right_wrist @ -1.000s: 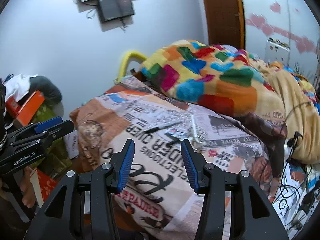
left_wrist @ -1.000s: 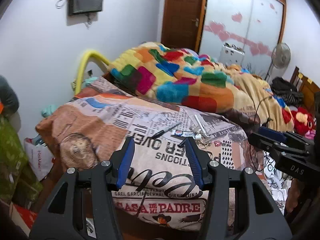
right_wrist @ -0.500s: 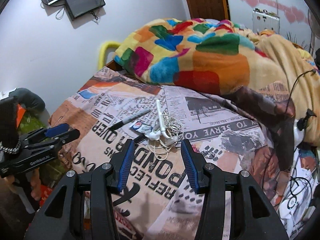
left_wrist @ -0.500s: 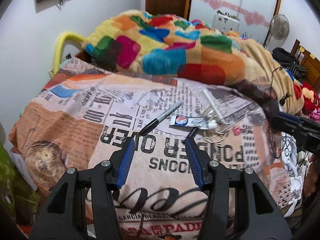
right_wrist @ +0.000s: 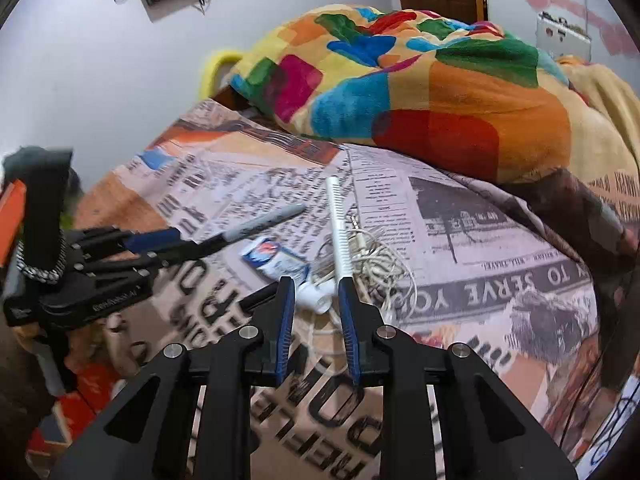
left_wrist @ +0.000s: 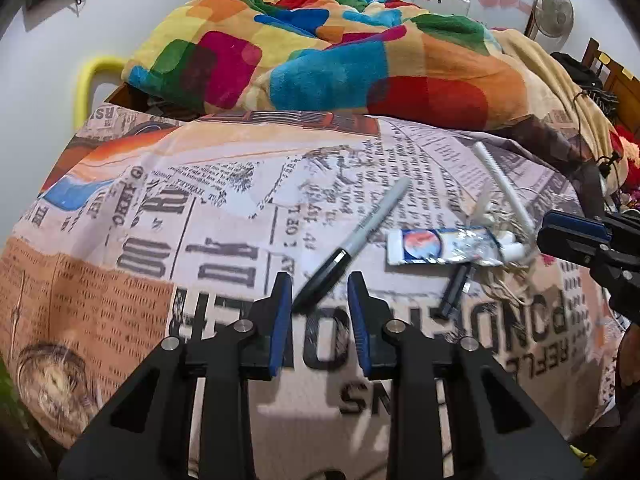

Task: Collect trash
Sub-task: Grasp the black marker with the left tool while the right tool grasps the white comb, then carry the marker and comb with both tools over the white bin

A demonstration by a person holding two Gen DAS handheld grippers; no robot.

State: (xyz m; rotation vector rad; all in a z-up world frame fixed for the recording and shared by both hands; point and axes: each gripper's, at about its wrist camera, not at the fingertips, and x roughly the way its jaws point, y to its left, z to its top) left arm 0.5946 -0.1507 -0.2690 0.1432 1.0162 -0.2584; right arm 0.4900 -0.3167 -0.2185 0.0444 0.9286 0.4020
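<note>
On the newspaper-print bedspread (left_wrist: 168, 216) lie a grey marker with a black cap (left_wrist: 360, 236), a squeezed toothpaste tube (left_wrist: 440, 246), a white ridged stick (left_wrist: 502, 188), a tangled white earphone cable (left_wrist: 500, 284) and a small black piece (left_wrist: 454, 292). My left gripper (left_wrist: 318, 284) points down at the marker, its jaws closing with the black cap between the tips, the pads not pressing it. My right gripper (right_wrist: 316, 286) is closing around the tube's white cap (right_wrist: 316, 300), with the stick (right_wrist: 338, 232) ending by its right finger. The marker (right_wrist: 260, 222) shows there too.
A heaped multicoloured blanket (left_wrist: 320, 60) fills the bed behind the items. A yellow bed rail (left_wrist: 86, 80) and white wall are at the left. A fan (left_wrist: 554, 12) and wooden furniture stand at the far right. Black cables (right_wrist: 576, 412) hang off the bed's right side.
Both grippers have come down and forward over the bed, close to the items. Both pairs of jaws have narrowed, the left around the marker's cap, the right around the tube's cap.
</note>
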